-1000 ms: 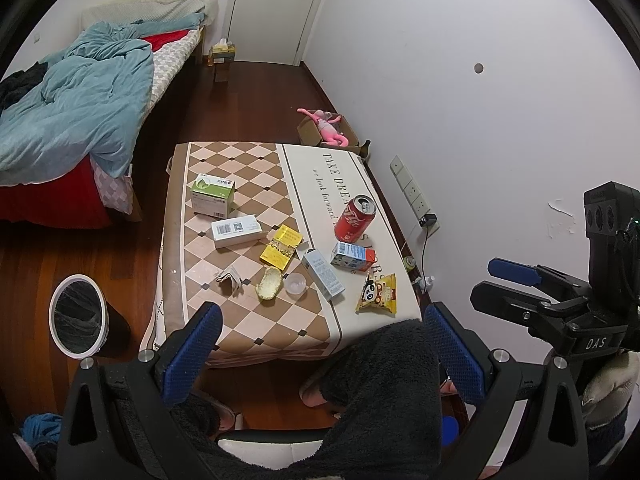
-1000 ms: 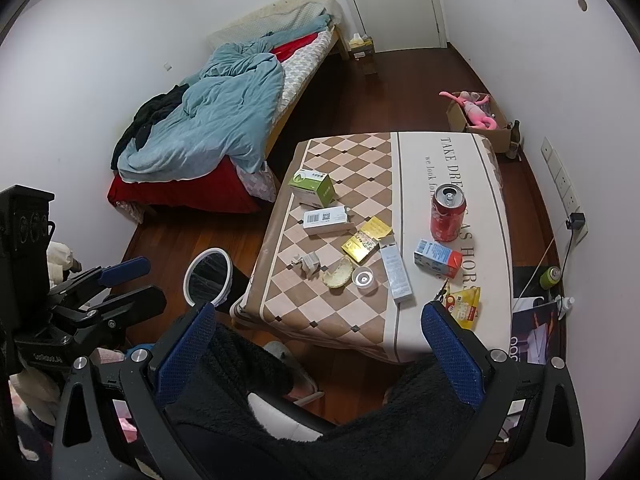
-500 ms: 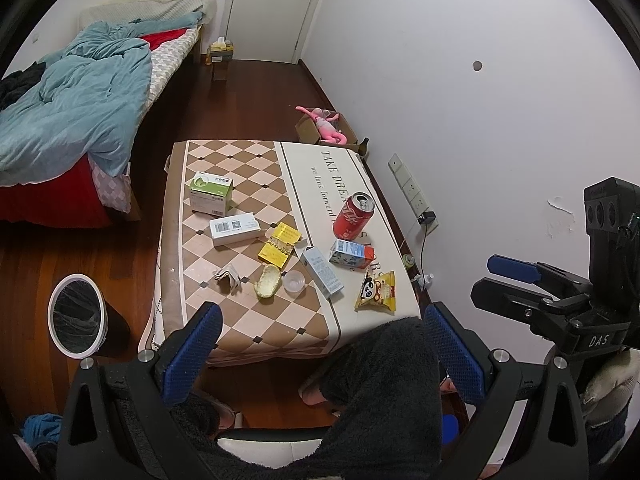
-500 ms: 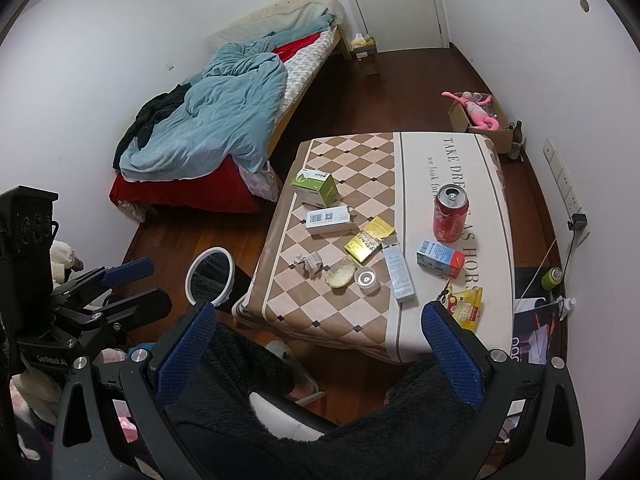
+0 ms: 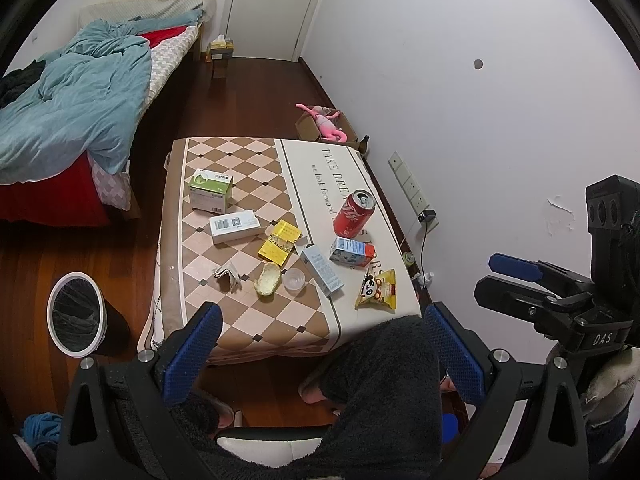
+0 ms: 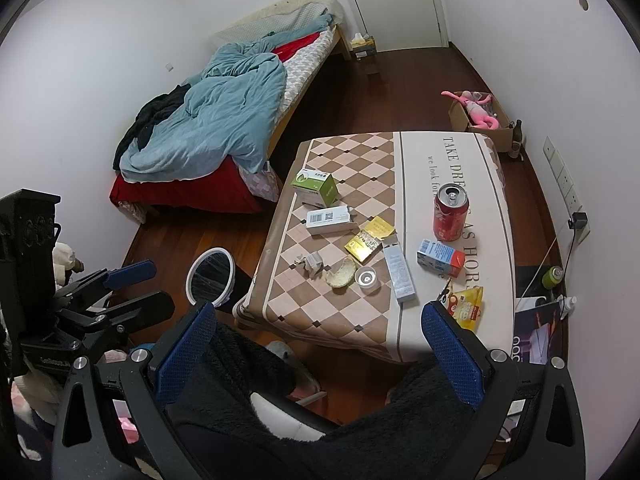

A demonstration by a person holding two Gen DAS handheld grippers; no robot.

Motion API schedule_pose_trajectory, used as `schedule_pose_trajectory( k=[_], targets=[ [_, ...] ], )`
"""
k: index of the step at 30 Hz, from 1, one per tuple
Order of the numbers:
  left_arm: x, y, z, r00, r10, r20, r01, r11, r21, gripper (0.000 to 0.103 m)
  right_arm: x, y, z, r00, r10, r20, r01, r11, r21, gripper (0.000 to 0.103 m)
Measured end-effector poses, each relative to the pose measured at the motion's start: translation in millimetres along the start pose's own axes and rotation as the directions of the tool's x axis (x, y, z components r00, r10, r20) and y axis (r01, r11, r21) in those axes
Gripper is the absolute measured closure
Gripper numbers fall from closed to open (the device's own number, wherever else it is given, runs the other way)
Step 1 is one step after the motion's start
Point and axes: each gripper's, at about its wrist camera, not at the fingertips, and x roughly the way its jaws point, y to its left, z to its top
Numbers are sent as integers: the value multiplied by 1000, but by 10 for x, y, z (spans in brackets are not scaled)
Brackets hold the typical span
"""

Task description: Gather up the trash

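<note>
Opening stage of trash collection: nothing grasped yet.
Left gripper and right gripper, fingers spread wide and empty, hang above the table; litter such as the red can lies mid-frame, the bin lower left. Next: descend on one item.

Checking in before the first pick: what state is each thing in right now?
Left tool: open, empty.
Right tool: open, empty.
Red can: upright, top opened.
Trash bin: on floor, lined, open.
Blue carton: lying flat.
Snack bag: lying flat.
Door: shut.
</note>
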Motion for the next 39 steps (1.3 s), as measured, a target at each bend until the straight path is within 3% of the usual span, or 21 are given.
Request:
schedule_pose_trajectory(
  k=[35, 37, 39],
  targets=[
    [-22, 29, 48, 1000, 4, 3, -4, 1000, 4, 0, 22, 3, -17, 1000, 2, -2, -2, 1000, -1, 0],
    [-10, 36, 51, 1000, 23, 7, -23, 1000, 5, 0, 29, 39, -28, 1000, 4, -3, -4, 1000, -1, 0],
    [66, 46, 78, 996, 90, 22, -90, 996, 18, 0, 31, 34, -29, 1000, 4, -1, -4, 1000, 6, 0]
  ],
)
